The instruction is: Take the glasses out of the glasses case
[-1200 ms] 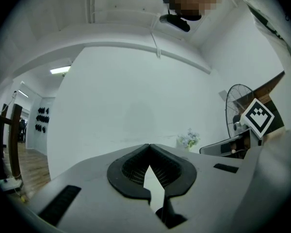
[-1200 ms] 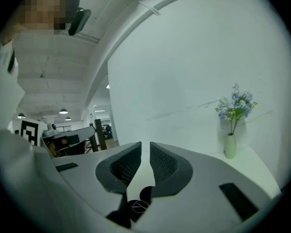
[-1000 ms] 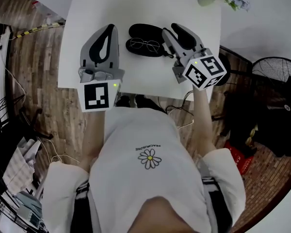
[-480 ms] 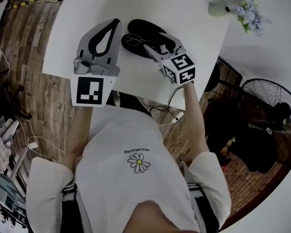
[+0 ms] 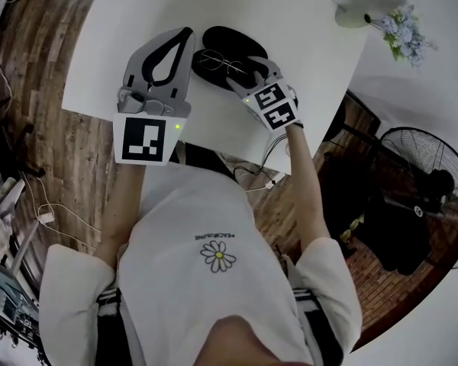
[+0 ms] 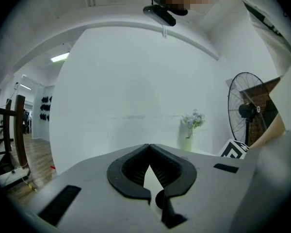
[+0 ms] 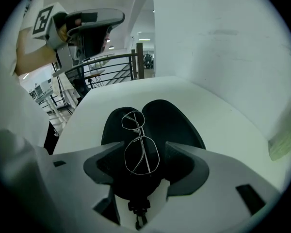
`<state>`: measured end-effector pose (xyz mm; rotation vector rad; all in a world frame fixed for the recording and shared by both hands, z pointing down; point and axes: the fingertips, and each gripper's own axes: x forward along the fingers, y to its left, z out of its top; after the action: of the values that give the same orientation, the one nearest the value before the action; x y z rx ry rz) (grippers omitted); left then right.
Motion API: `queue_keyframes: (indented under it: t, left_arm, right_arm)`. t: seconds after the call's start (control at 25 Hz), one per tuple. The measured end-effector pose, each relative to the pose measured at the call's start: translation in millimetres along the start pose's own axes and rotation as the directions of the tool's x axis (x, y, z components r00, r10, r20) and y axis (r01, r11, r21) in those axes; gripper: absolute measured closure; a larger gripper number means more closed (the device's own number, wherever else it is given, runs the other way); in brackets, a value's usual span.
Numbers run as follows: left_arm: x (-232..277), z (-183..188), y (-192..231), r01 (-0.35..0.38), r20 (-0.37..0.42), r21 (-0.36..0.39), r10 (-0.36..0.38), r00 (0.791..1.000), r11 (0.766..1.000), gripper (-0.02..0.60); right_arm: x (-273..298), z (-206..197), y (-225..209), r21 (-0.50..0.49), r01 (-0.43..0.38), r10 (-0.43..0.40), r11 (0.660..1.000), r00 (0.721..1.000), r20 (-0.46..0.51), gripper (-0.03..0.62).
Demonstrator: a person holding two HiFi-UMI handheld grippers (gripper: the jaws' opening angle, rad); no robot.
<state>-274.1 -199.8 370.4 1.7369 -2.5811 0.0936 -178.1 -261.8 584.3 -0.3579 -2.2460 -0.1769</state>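
Observation:
A black glasses case [image 5: 230,43] lies open on the white table [image 5: 305,59], with thin wire-frame glasses [image 5: 225,61] resting in it. My right gripper [image 5: 253,77] tilts down over the near end of the case. Its jaws are opening wide. In the right gripper view the nearer lens of the glasses [image 7: 141,150] lies between the two pads of this gripper [image 7: 145,165], and neither pad touches it. The case [image 7: 177,120] spreads behind them. My left gripper [image 5: 185,33] lies level just left of the case, its tips [image 6: 149,146] together and nothing in them.
A pale vase of flowers [image 5: 370,14] stands at the table's far right corner, also seen in the left gripper view as the vase [image 6: 189,130]. A standing fan [image 5: 424,155] is on the floor to the right. The table's near edge runs just below both grippers.
The right gripper came down and tipped over the case, and its jaws spread apart. The left gripper sank a little beside the case. The glasses lie as before.

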Motion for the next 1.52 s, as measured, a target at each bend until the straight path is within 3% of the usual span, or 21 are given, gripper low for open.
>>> queue_keyframes:
  t: [0.52,0.72,1.04,1.52]
  left_arm:
    - [7,-7,0,0.012,-0.015,0.013,-0.012,1.0,1.0,0.565]
    - [7,-6,0,0.01,-0.015,0.011,-0.01,1.0,1.0,0.565]
    - [6,-5,0,0.001,-0.005,0.008,-0.001,1.0,1.0,0.565]
    - [3,8,-4,0.015,0.018,0.032,-0.015,1.0,0.999,0.565]
  right_arm:
    - [5,2,11,-0.166,0.043,-0.051,0.985,0.998,-0.045,0.378]
    - [0,2,14,-0.3,0.123,-0.136,0.946,0.99,-0.022,0.39]
    - [-5,7,7,-0.227,0.113,-0.116,0.967,0.993,0.002,0.391]
    - [-25,22,-9,-0.192,0.171,-0.162,0.966,0.985,0.061,0.393]
